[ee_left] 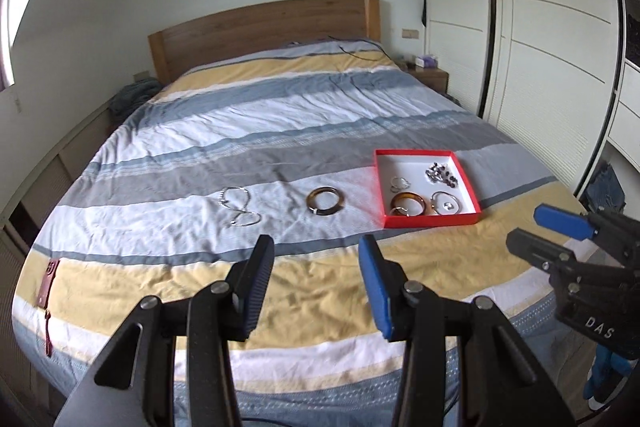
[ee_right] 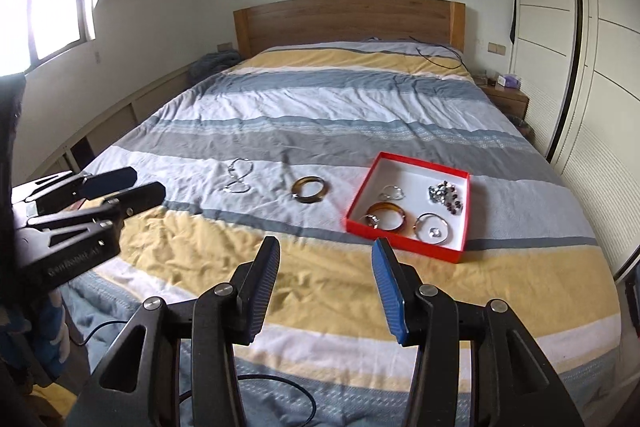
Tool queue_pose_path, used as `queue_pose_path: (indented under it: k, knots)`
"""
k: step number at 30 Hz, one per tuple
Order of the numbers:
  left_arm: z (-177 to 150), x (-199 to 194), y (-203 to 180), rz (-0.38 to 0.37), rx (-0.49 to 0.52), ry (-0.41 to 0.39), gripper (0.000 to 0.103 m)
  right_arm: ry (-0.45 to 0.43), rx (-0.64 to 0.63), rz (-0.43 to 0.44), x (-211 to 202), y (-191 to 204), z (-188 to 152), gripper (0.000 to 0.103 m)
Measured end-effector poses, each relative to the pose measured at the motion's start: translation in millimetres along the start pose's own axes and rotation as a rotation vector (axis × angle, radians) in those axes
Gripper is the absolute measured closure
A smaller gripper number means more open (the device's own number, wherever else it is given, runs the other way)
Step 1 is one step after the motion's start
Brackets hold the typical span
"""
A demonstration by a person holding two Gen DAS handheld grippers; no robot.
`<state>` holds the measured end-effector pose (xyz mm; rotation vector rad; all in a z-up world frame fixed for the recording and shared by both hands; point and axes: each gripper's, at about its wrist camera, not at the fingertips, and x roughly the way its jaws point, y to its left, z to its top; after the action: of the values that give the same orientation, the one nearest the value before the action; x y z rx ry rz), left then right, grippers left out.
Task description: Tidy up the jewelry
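Note:
A red box with a white floor lies on the striped bedspread and holds an amber bangle, silver rings, a thin hoop and a beaded cluster. Left of the box a brown bangle rests on the cover. Further left lies a silver chain. My left gripper and my right gripper both hover open and empty above the bed's near end, well short of the jewelry.
A wooden headboard closes the far end of the bed, and a black cable lies near it. White wardrobes run along the right, with a bedside table. A dark red strap lies at the bed's left edge.

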<state>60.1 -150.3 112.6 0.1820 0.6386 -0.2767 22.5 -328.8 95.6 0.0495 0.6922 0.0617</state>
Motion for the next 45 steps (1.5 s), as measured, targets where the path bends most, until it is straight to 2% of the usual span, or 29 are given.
queue_pose_path:
  k: [6,9,14,23,33,36,45]
  knots:
    - [-18,-51,25,0.016,-0.049,-0.064,0.06,-0.041,-0.008,0.025,-30,38,-13,0.054]
    - [-23,-71,35,0.028,-0.077,-0.101,0.055,-0.074,-0.018,0.032,-47,55,-16,0.048]
    - [-37,-105,48,0.042,-0.105,-0.152,0.054,-0.109,-0.062,0.041,-71,83,-24,0.048]
    - [-56,-148,60,0.072,-0.127,-0.217,0.054,-0.15,-0.106,0.043,-101,109,-33,0.048]
    - [-64,-175,67,0.066,-0.136,-0.273,0.054,-0.208,-0.135,0.025,-130,121,-38,0.044]
    - [-65,-179,69,0.068,-0.138,-0.284,0.053,-0.227,-0.137,0.018,-137,124,-40,0.037]
    - [-67,-165,78,0.065,-0.159,-0.262,0.051,-0.233,-0.139,0.024,-130,127,-37,0.035]
